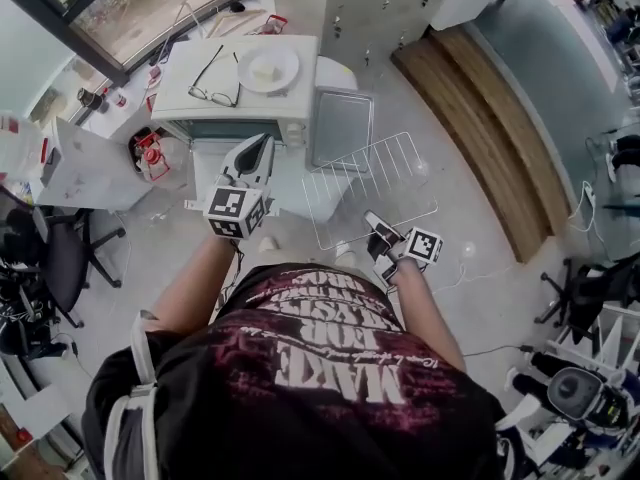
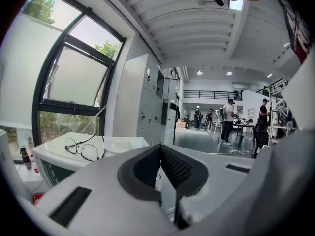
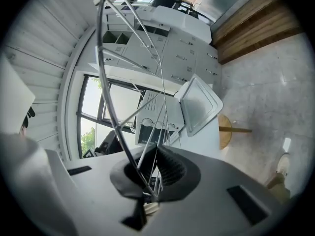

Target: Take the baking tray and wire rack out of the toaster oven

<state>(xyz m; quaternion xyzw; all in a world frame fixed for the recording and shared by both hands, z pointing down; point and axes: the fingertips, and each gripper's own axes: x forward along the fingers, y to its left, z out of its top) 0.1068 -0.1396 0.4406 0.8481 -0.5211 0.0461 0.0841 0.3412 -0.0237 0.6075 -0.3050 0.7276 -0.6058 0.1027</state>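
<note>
Wire rack (image 1: 370, 193) flat, long axis crosswise, before baking tray (image 1: 342, 126) | right hand-held gripper (image 1: 375, 223) clamps its near edge | left hand-held gripper (image 1: 264, 146) closed, empty

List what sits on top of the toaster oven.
On the toaster oven lie a pair of glasses and a white plate holding something pale, too small to identify. The plate hides the top beneath it.
</note>
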